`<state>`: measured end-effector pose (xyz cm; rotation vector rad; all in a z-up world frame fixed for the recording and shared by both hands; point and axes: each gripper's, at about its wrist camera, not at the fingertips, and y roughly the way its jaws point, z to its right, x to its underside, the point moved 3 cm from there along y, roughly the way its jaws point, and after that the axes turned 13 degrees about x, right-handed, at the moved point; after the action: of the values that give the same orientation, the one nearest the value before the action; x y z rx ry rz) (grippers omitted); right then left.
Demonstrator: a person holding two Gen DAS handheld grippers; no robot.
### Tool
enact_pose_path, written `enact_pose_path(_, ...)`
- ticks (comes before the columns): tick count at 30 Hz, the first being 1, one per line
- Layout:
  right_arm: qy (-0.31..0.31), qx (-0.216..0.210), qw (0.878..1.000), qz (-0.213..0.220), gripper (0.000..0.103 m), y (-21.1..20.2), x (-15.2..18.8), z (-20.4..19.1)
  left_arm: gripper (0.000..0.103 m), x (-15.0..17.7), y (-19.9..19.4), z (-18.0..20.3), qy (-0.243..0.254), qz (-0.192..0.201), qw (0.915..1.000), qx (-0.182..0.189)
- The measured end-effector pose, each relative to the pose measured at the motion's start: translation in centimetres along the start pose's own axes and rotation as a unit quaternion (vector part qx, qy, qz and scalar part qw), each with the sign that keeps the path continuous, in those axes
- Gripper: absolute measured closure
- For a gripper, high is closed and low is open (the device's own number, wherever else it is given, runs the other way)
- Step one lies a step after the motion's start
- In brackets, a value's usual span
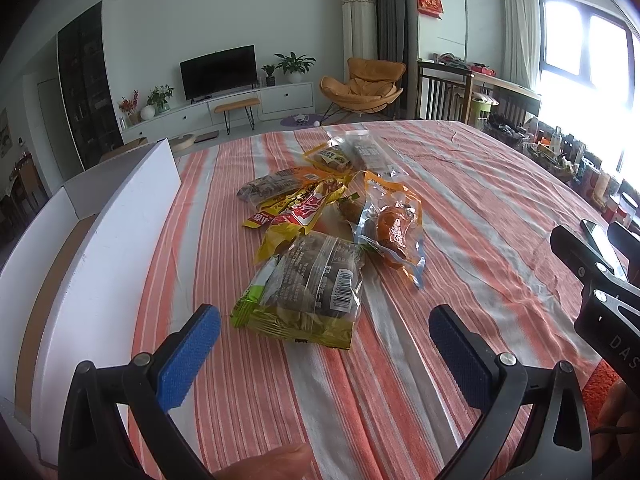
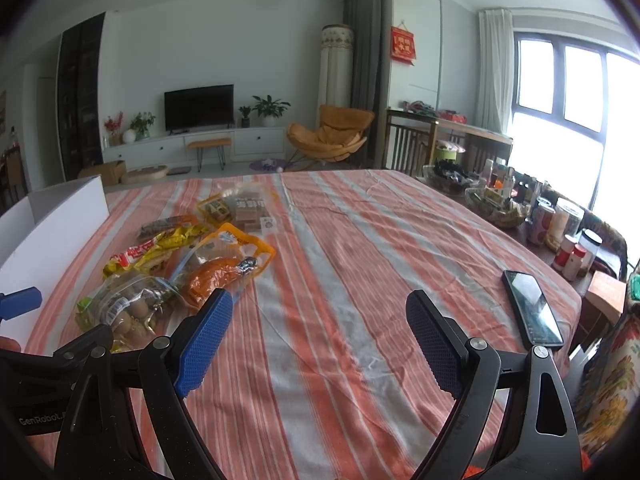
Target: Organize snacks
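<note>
Two pairs of tongs are hovering over the striped surface [image 2: 360,264], both spread wide and pinching nothing. Left tongs [image 1: 324,356] are pointing at the snack packets [image 1: 320,232], which are lying heaped mid-surface, just beside the white box [image 1: 104,264]. Right tongs [image 2: 320,344] are facing bare cloth, with the pile off to their left and a phone [image 2: 532,308] lying to their right.
</note>
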<state>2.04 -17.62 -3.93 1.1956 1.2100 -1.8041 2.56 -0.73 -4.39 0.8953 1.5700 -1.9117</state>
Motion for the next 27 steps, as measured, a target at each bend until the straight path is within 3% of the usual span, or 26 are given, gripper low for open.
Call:
enact_pose_path(17,0.003,-0.002,1.000,-0.005,0.012,0.2,0.4,0.1,0.000,0.8,0.9,-0.4,-0.002,-0.022,0.9997,0.000)
enact_pose_path(27,0.010,-0.004,1.000,-0.015,0.012,0.5,0.6,0.4,0.000,2.3,3.0,-2.2,-0.044,-0.072,0.9964,0.005)
